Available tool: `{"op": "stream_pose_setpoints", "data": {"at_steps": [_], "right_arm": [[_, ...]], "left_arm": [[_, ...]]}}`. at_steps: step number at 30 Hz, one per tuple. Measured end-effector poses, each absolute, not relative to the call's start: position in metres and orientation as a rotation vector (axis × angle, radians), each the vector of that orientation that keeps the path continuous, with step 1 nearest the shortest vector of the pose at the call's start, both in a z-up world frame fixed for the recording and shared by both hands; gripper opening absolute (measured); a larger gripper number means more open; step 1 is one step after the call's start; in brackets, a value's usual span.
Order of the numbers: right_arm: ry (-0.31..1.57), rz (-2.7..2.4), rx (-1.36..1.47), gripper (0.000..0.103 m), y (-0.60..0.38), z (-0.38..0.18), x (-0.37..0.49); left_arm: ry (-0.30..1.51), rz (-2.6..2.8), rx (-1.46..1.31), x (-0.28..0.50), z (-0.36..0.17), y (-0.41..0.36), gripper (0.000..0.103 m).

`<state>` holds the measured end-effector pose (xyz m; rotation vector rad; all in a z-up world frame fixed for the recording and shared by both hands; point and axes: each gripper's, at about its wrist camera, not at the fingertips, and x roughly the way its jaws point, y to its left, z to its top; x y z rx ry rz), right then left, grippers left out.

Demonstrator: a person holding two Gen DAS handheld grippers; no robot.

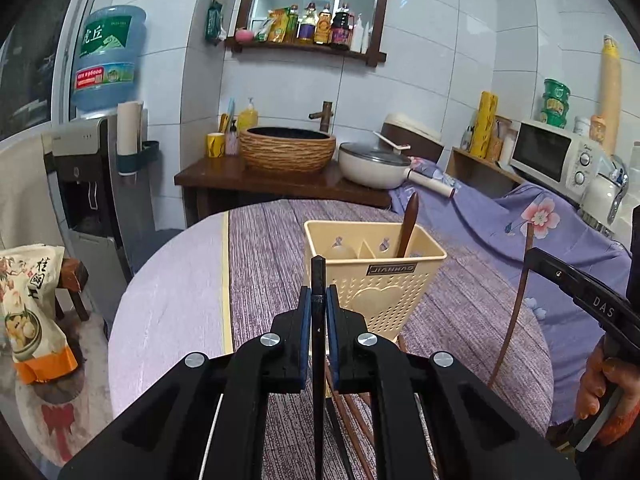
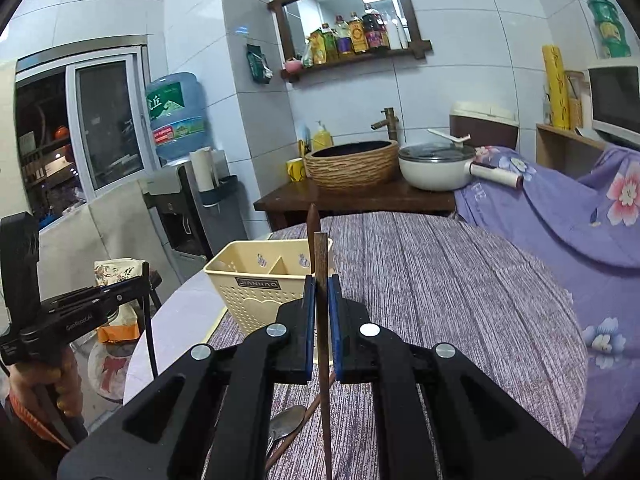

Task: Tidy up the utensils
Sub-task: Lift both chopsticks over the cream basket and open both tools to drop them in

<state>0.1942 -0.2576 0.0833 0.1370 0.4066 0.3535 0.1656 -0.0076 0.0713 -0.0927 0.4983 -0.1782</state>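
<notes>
A cream plastic utensil holder stands on the round table, with a brown wooden handle sticking out of its right compartment. My left gripper is shut on a black chopstick, held upright just in front of the holder. My right gripper is shut on a brown wooden chopstick, upright, to the right of the holder. A metal spoon and more brown chopsticks lie on the table below the grippers.
The table has a purple striped cloth. Behind it stand a wooden counter with a woven basin and a white pan. A floral purple cover lies right. A water dispenser stands left.
</notes>
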Motion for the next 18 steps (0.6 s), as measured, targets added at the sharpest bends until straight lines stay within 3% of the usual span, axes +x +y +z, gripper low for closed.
{"op": "stream_pose_setpoints", "data": {"at_steps": [18], "right_arm": [[0.370, 0.393, 0.120, 0.007, -0.256, 0.101, 0.184]], "left_arm": [[0.439, -0.177, -0.083, 0.144, 0.094, -0.005, 0.007]]}}
